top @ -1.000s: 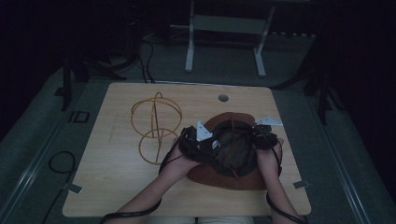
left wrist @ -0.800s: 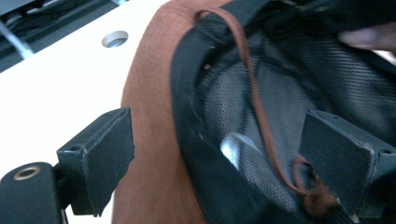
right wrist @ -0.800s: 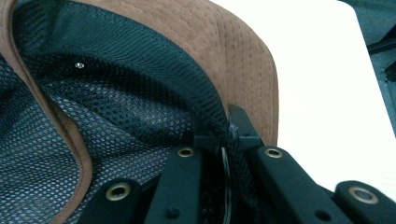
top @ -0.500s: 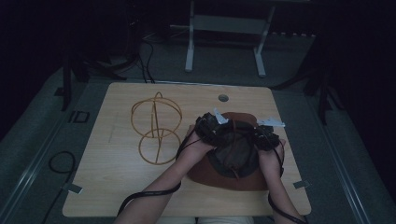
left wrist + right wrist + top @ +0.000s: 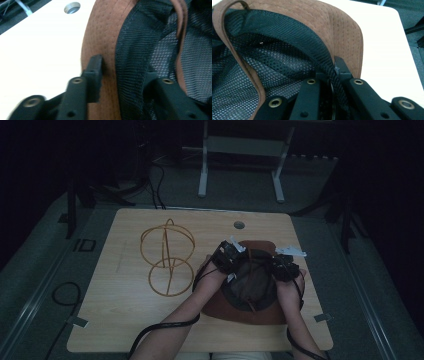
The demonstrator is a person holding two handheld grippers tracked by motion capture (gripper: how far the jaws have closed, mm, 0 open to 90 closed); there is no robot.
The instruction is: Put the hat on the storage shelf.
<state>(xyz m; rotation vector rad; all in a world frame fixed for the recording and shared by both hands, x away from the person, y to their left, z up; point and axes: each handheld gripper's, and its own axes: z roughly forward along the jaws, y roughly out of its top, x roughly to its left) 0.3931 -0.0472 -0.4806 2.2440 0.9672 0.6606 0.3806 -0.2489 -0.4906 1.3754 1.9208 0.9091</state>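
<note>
Hat: brown brimmed hat (image 5: 250, 295), upside down on the worktop (image 5: 125, 320), beside a wire hat stand (image 5: 167, 260).
Left gripper (image 5: 229, 254): crossed to the hat; jaws just closing over brim and mesh sweatband.
Right gripper (image 5: 286, 265): clamped on the opposite brim.
Meaning: two-sided hold nearly ready for lifting.

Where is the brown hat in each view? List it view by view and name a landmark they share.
High view: the brown hat lies upside down, right of centre on the table, toward the near edge.
Left gripper view: its brim runs up the middle, bottom to top.
Right gripper view: the brim arches across the top.
Shared landmark: the black mesh lining inside the hat.
</note>
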